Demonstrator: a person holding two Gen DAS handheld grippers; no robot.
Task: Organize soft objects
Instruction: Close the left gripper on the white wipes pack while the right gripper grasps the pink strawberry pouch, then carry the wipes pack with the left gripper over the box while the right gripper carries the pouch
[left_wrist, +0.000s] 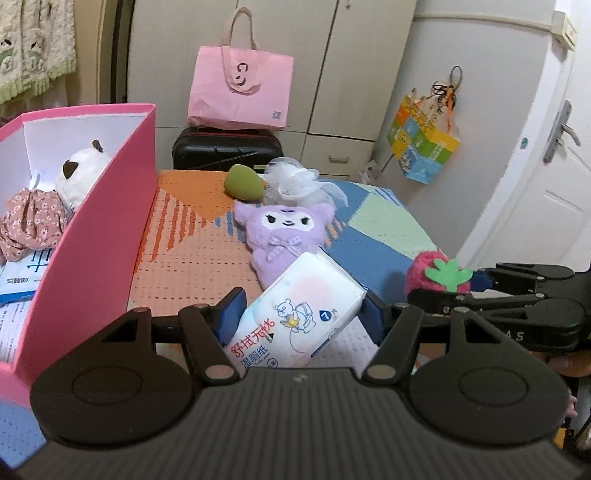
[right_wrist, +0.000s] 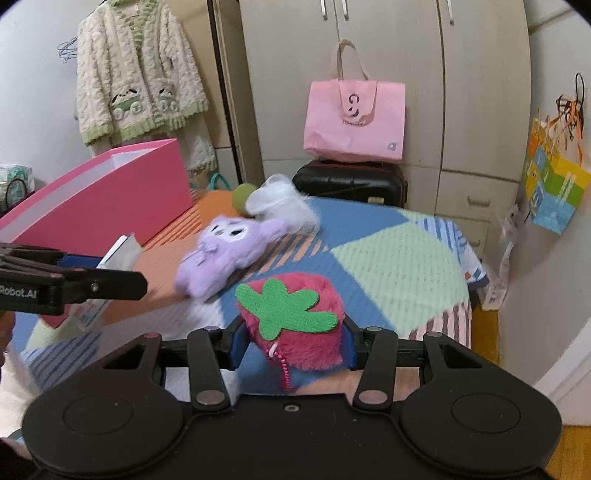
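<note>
My left gripper (left_wrist: 301, 314) is shut on a white pack of wet tissues (left_wrist: 295, 314) and holds it above the patchwork bed cover (left_wrist: 373, 229). My right gripper (right_wrist: 291, 334) is shut on a pink plush strawberry (right_wrist: 295, 317) with a green felt leaf, also seen in the left wrist view (left_wrist: 439, 277). A purple plush toy (left_wrist: 280, 236) lies on the cover, with a green sponge (left_wrist: 245, 182) and a white mesh puff (left_wrist: 299, 182) behind it. The pink box (left_wrist: 92, 254) at the left holds a panda plush (left_wrist: 83, 173), a floral cloth (left_wrist: 31, 225) and a tissue pack.
A black suitcase (left_wrist: 225, 149) with a pink tote bag (left_wrist: 240, 92) on it stands behind the bed against the wardrobe. A colourful paper bag (left_wrist: 421, 146) hangs on the wall at the right near a white door (left_wrist: 554, 184). A fleece jacket (right_wrist: 136, 74) hangs at the left.
</note>
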